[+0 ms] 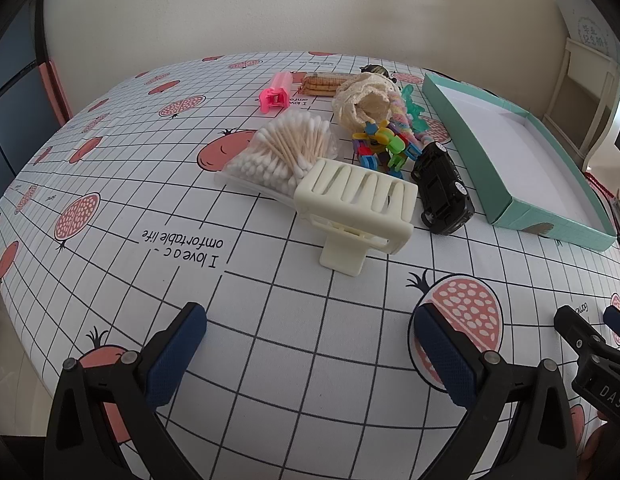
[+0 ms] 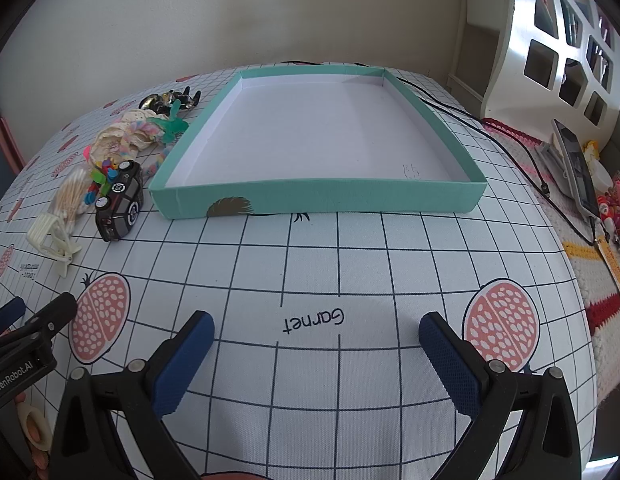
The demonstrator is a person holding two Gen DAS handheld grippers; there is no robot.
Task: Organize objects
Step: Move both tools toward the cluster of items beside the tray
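Nothing is gathered yet. The left gripper (image 1: 310, 344), fingers apart and empty, faces the cream hair clip (image 1: 355, 210) straight ahead; the black toy car (image 1: 443, 188) lies right of it. The right gripper (image 2: 315, 344), also spread, faces the empty teal tray (image 2: 321, 196). Likely next: the left gripper closes on the clip.

Bright, soft daylight; sharp centre, fisheye-warped dark edges.

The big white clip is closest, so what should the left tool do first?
Probably move the left tool forward over the cream clip. The tool is open and holds nothing, the clip is the nearest thing ahead, and the teal box is still bare inside.
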